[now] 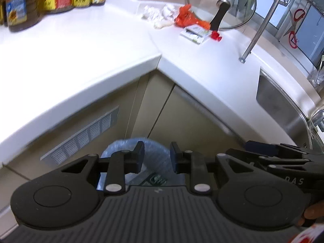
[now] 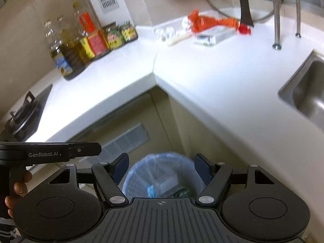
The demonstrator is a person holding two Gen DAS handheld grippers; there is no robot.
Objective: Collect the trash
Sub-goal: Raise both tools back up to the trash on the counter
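A bin lined with a blue bag point(image 2: 162, 174) stands on the floor in the cabinet corner, with some trash inside; it also shows in the left wrist view point(image 1: 149, 162). My left gripper point(image 1: 157, 151) and right gripper point(image 2: 161, 164) both hover above it, open and empty. On the far counter corner lie crumpled white paper point(image 1: 160, 13), an orange wrapper point(image 1: 188, 18), a flat white packet point(image 1: 194, 33) and a small red piece point(image 1: 215, 35). The same trash shows in the right wrist view: orange wrapper point(image 2: 210, 21), white packet point(image 2: 214, 35), crumpled paper point(image 2: 165, 32).
Oil bottles and jars point(image 2: 91, 42) line the back left of the white counter point(image 2: 202, 75). A glass pot lid point(image 1: 222, 4) leans at the back. A steel sink point(image 2: 305, 93) and rack legs point(image 2: 276, 20) are at right, a gas hob point(image 2: 28, 111) at left.
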